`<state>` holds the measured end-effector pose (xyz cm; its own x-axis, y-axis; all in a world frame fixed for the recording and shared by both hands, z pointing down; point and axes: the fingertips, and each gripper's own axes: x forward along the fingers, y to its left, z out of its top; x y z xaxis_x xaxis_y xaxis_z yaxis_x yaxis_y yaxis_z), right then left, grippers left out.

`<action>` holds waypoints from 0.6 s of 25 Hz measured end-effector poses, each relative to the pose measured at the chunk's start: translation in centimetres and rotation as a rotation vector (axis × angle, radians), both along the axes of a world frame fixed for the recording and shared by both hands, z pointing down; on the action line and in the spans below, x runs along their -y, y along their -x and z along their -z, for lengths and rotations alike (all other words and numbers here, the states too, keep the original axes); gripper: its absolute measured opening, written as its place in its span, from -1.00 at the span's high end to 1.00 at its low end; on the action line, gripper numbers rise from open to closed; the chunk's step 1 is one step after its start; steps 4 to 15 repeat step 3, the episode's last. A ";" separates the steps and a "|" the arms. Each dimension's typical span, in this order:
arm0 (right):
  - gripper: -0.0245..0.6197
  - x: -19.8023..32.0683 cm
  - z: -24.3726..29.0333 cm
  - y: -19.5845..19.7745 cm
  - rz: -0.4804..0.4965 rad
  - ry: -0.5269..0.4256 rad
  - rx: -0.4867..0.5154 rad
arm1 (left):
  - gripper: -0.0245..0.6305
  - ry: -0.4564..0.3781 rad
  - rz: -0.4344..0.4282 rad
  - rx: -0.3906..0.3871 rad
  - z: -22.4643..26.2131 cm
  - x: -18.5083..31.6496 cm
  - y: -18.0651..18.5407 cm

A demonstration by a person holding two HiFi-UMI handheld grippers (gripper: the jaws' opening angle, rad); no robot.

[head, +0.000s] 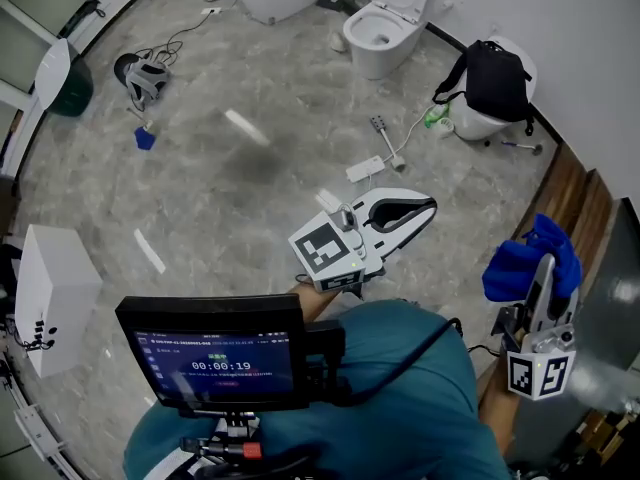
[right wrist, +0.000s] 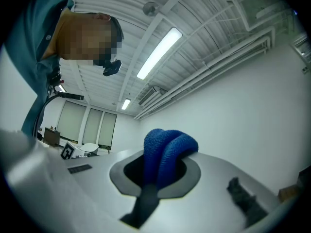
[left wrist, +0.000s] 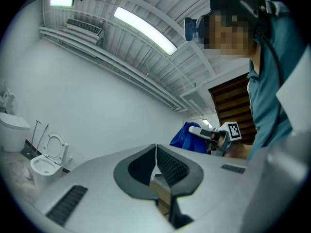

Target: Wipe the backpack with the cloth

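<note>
1. Far L: white box on grey floor. Further off, a small blue item lies nr a dark bundle w/ cable.
2. Ctr: left gripper is held low over the floor, tips pointing up-right twd the far wall. Jaws together, pad to pad, nothing betw them (clear in its own view).
3. Upper ctr: toilet, lid up.
4. Upper R: backpack, black, sits atop a white fixture against the wall, straps hanging down its sides. Well apart from both grippers. The left gripper's tips aim roughly its way, w/ bare floor betw.
5. R: right gripper is beside the wooden panel, tips up. Jaws clamped on cloth, which is blue, bunched and bulges above the tips. In the right gripper view, cloth is folded over betw the jaws.
6. Cloth is not touching the backpack. In head view the backpack lies above and slightly L of the right gripper, far side of the room.
</note>
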<state>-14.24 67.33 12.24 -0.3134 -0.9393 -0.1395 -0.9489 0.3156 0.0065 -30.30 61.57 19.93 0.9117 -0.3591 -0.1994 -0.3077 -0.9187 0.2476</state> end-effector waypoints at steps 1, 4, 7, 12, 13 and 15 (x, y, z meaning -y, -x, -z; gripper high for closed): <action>0.86 0.3 0.1 0.1 0.006 0.000 0.001 | 0.88 0.004 0.004 -0.008 0.1 0.1 0.0; 0.86 0.8 0.4 0.3 0.018 -0.004 0.002 | 0.88 0.017 0.008 -0.019 0.2 0.3 0.0; 0.86 0.8 0.4 0.3 0.018 -0.004 0.002 | 0.88 0.017 0.008 -0.019 0.2 0.3 0.0; 0.86 0.8 0.4 0.3 0.018 -0.004 0.002 | 0.88 0.017 0.008 -0.019 0.2 0.3 0.0; 0.86 0.8 0.4 0.3 0.018 -0.004 0.002 | 0.88 0.017 0.008 -0.019 0.2 0.3 0.0; 0.86 0.8 0.4 0.3 0.018 -0.004 0.002 | 0.88 0.017 0.008 -0.019 0.2 0.3 0.0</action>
